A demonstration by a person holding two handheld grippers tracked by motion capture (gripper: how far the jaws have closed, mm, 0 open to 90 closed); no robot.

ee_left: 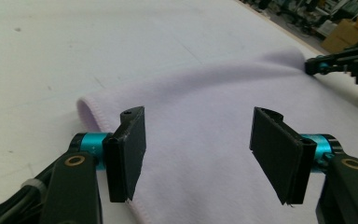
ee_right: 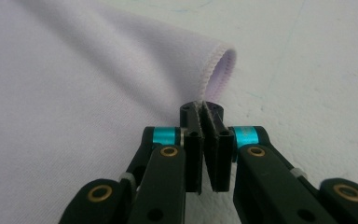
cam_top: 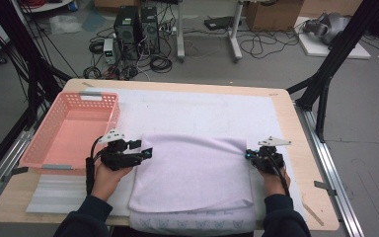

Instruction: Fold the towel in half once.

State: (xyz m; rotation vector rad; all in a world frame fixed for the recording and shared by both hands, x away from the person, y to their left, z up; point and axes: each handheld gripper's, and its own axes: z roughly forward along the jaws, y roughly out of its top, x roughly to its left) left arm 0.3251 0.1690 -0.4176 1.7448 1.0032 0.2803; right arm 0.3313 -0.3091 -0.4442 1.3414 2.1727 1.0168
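A folded lilac towel (cam_top: 192,170) lies on the white mat (cam_top: 202,106) near the table's front edge. My left gripper (cam_top: 149,151) hangs at the towel's left edge, just behind the rounded fold. In the left gripper view it (ee_left: 200,154) is open, jaws wide apart over the towel (ee_left: 205,88), with nothing pinched. My right gripper (cam_top: 247,154) is at the towel's right edge. In the right gripper view it (ee_right: 201,112) is shut on the stitched hem of the towel (ee_right: 74,84), just below the folded corner. The right gripper (ee_left: 340,60) also appears far off in the left gripper view.
A pink plastic basket (cam_top: 44,133) stands at the table's left side, close to my left hand. A paler patterned cloth layer (cam_top: 192,224) sticks out under the towel at the front edge. The wooden table's edge (cam_top: 306,163) runs just right of my right hand.
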